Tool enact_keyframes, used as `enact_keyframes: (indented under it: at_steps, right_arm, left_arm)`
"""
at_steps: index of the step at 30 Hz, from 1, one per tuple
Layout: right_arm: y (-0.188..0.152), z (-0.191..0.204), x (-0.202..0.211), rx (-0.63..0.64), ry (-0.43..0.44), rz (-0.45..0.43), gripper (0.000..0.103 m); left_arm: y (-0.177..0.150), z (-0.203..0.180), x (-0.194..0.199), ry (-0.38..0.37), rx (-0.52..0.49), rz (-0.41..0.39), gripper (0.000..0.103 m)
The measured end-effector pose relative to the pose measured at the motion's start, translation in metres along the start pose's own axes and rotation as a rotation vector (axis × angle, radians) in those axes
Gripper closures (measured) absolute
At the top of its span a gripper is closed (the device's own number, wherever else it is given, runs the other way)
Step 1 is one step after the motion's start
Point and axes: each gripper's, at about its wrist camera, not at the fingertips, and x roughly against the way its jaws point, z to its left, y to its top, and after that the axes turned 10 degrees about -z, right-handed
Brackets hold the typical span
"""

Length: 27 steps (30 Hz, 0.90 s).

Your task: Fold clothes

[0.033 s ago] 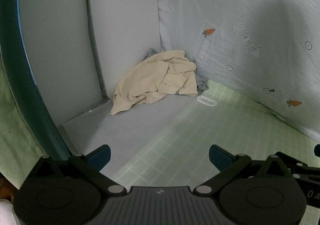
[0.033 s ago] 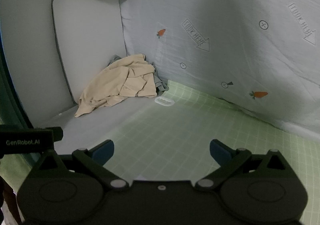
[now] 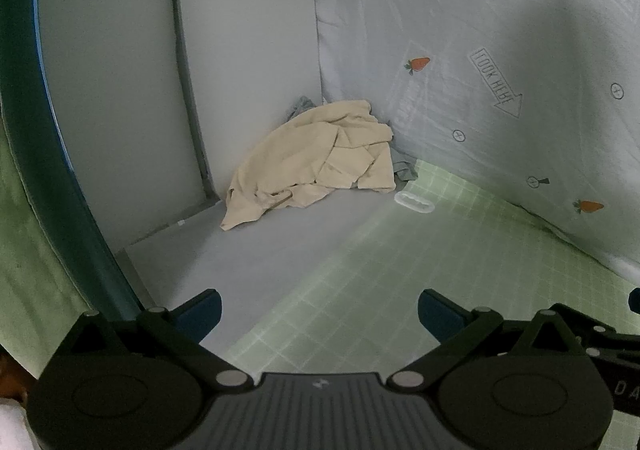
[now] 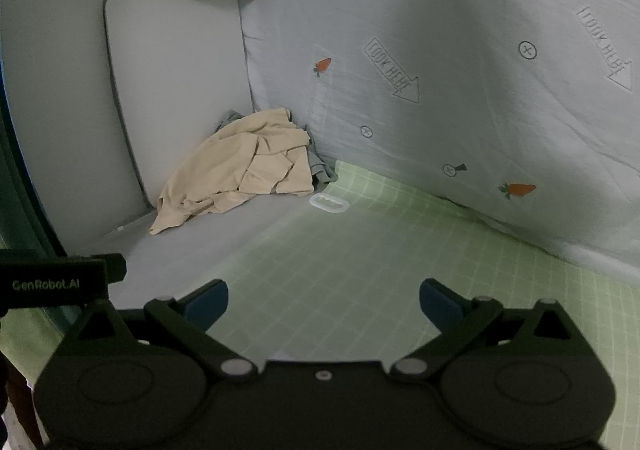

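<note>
- Cream garment lies crumpled in the far corner, banked against the white cushion and the carrot-print quilt. Unfolded.
- Its long axis runs from the raised bunch in the corner down to a loose tail at the near left; that tail rests on the grey sheet.
- Grey-green garment shows beneath it, at its right edge and behind its top.
- White plastic clip lies just beside the pile, to the right, apart from it.
- Left gripper: level, aimed at the pile, well short of it; jaws spread wide, holding nothing.
- Right gripper: same pose over the green checked mat, alongside the left; jaws spread wide, holding nothing.
</note>
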Motion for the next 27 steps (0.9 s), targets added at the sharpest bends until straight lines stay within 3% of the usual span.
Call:
enact_keyframes:
  at_steps: [27]
  right_arm:
    - [-0.007,0.003,-0.004,-0.004,-0.024,-0.002,0.000]
  left_arm:
    - [-0.001,-0.013,-0.004,0.001,0.004,-0.010,0.000]
